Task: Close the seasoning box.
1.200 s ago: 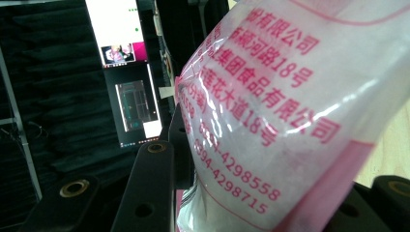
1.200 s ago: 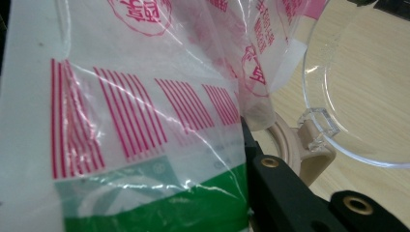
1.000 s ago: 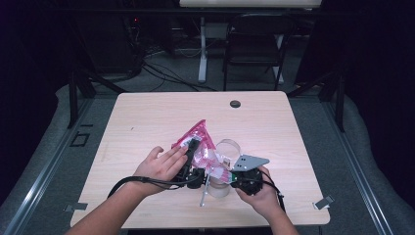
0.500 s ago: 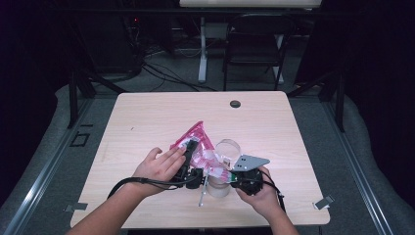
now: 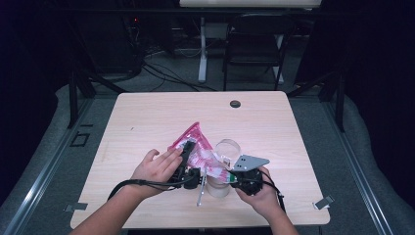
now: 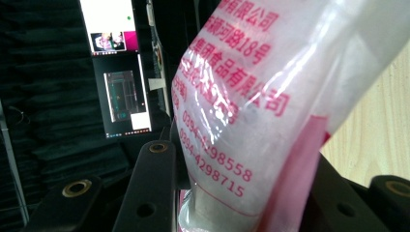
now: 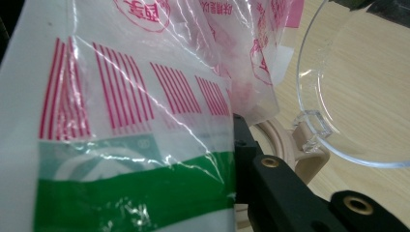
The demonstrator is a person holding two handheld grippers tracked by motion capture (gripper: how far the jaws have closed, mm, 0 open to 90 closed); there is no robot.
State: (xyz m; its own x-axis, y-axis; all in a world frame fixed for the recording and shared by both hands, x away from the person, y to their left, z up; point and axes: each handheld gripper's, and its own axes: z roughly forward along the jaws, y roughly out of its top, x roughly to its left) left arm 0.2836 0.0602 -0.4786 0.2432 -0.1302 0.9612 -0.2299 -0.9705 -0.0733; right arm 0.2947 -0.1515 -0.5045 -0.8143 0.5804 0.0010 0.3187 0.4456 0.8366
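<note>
Over the last second almost nothing shifts on the table: both hands sit where they were, near the front edge, and the big pink-and-white plastic bag lies at the same slant, its pink corner pointing away from the person. The bag is the largest thing in play, and it stays stretched between the two tools, its lower end over a clear jar that stands between the hands.

The left tongs grasp the bag's upper part; in the left gripper view the crinkled film with red print is bunched between the two black jaws. That hold has barely tightened, too little to call a move. The right tongs are clenched on the bag's lower end, and the right gripper view has the film with its red bars and green band pressed against the one black jaw that can be seen.

Beside the jar its clear hinged lid stands open, joined to a beige collar. I judge this a steadying pause: the bag is held at both ends over the open jar, apparently for pouring. Whether anything is running out I cannot tell, since the mouth of the bag is hidden behind the hands
</note>
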